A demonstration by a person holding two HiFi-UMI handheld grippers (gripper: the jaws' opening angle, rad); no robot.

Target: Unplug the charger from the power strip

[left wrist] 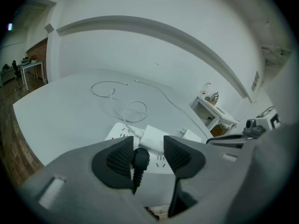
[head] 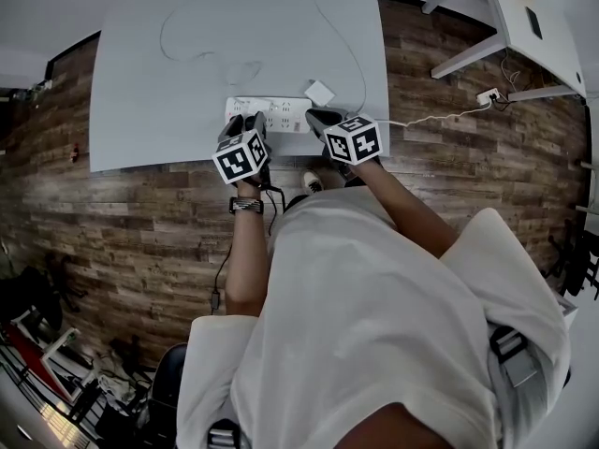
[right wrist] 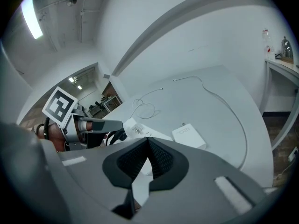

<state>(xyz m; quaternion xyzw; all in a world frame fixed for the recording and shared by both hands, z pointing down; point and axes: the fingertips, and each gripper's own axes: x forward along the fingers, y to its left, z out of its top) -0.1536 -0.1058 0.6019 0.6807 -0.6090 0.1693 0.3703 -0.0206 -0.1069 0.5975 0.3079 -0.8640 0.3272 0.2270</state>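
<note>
Behind left tool (left wrist: 148,146), power strip (left wrist: 117,132) mostly hidden, charger (left wrist: 154,136) partly.

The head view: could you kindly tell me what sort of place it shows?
Probably an office or lab workspace: a large white table on dark wood-plank flooring, another white desk nearby, and a white rectangular power strip on the table.

Smooth matt white table (head: 140,82), wood-plank floor (head: 122,223), glossy white plastic power strip (head: 285,108), ribbed dark fingers (left wrist: 117,160)
</note>
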